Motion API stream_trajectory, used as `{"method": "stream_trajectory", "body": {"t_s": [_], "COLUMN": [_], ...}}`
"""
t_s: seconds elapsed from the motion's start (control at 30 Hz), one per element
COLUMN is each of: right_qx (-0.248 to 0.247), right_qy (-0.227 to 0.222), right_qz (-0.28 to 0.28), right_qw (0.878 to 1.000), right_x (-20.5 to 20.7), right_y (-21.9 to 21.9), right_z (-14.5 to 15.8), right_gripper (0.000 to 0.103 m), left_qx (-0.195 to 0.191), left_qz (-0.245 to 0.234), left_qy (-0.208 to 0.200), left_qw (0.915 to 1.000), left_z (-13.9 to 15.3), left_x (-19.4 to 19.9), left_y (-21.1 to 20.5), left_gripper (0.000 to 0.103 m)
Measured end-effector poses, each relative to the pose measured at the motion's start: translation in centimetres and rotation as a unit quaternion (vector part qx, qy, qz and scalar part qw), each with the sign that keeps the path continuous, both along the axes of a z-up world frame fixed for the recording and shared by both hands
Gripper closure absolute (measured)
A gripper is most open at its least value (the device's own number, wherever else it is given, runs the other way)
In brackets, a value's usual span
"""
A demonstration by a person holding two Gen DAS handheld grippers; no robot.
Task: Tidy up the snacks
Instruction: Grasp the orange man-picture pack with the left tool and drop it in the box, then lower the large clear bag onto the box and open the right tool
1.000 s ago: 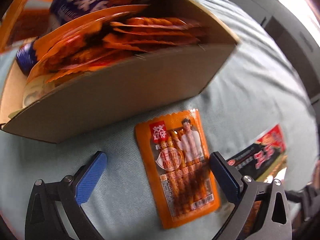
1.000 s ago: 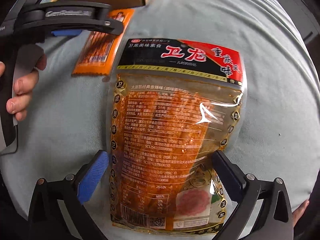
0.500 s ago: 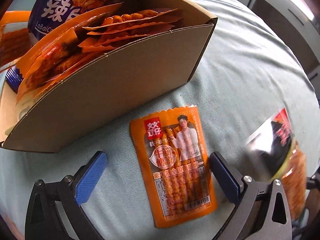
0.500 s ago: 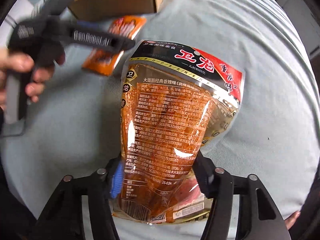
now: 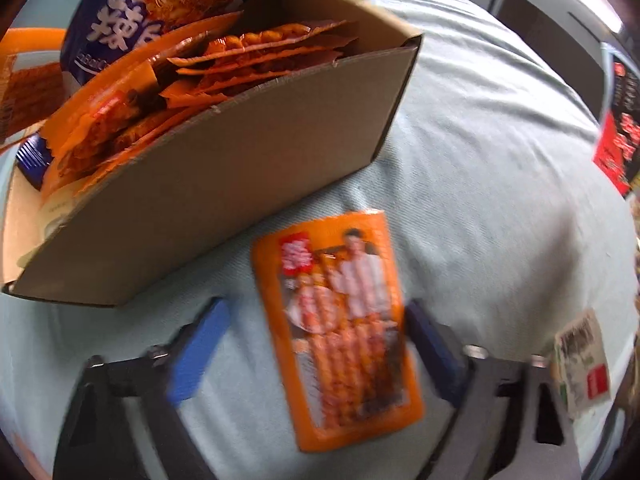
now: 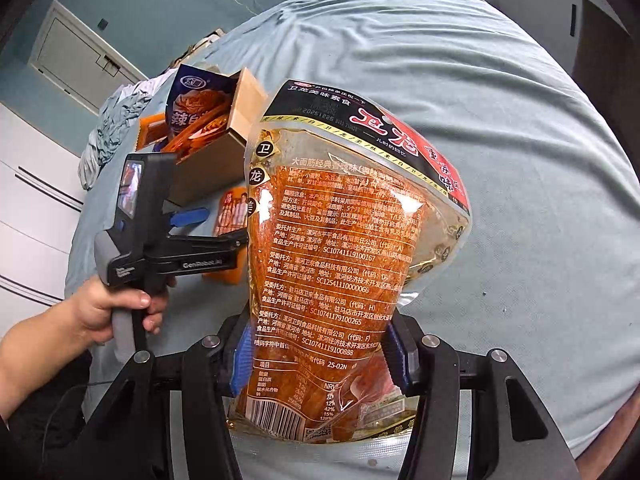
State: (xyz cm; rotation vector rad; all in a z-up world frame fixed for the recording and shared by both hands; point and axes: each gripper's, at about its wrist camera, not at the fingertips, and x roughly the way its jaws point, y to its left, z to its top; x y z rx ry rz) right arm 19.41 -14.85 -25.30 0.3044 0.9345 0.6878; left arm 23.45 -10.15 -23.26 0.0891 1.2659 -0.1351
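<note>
Right tongs [image 6: 318,356]: now clamp the big spicy-strip bag [image 6: 340,248], lifted off the bed [image 6: 500,120].
Left tongs [image 5: 312,354]: closing around the orange packet [image 5: 340,328], not yet pinching.
Box [image 5: 224,184]: next stop.

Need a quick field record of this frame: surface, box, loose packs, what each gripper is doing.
surface: pale blue cloth
box: open cardboard box, packed with orange and blue snack packs
loose pack: small orange snack pack, flat on the cloth beside the box
left gripper: jaws straddle the small orange snack pack and have just been closing; left pad not yet on it
right gripper: shut on the large spicy strip bag, lifted off the cloth
</note>
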Motion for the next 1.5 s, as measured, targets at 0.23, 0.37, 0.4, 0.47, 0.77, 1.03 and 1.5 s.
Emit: {"method": "stream_trajectory", "body": {"t_s": [0.23, 0.37, 0.4, 0.47, 0.77, 1.03, 1.5], "right_qx": [0.012, 0.009, 0.008, 0.008, 0.003, 0.005, 0.004], "right_qy": [-0.008, -0.006, -0.004, -0.002, -0.006, -0.023, -0.135], "right_qz": [-0.005, -0.006, -0.007, -0.008, -0.003, 0.002, 0.037], "right_qw": [1.000, 1.000, 1.000, 1.000, 1.000, 1.000, 0.990], "right_x": [-0.2, -0.3, -0.2, -0.4, 0.1, 0.1, 2.3], "right_y": [-1.6, -2.0, -1.9, -2.4, -0.9, -0.2, 8.7], "right_z": [0.3, 0.2, 0.1, 0.2, 0.6, 0.9, 12.3], "right_gripper": [0.051, 0.051, 0.051, 0.051, 0.051, 0.051, 0.051], "left_qx": [-0.032, -0.091, -0.106, -0.133, -0.145, -0.066, 0.009], "left_qz": [-0.057, -0.065, -0.069, -0.073, 0.073, 0.106, 0.059], "left_qy": [0.019, 0.019, 0.000, -0.047, -0.162, -0.235, -0.218], "left_qw": [0.9977, 0.9935, 0.9920, 0.9873, 0.9734, 0.9639, 0.9741], "left_z": [1.0, 2.6, 3.8, 6.8, 13.1, 10.9, 17.3], "left_x": [-2.1, -3.0, -3.0, -2.3, 4.2, 3.7, -5.5], "left_y": [2.2, 4.6, 5.3, 6.5, 12.9, 13.0, 14.0], "left_gripper": [0.069, 0.070, 0.069, 0.069, 0.063, 0.014, 0.004]}}
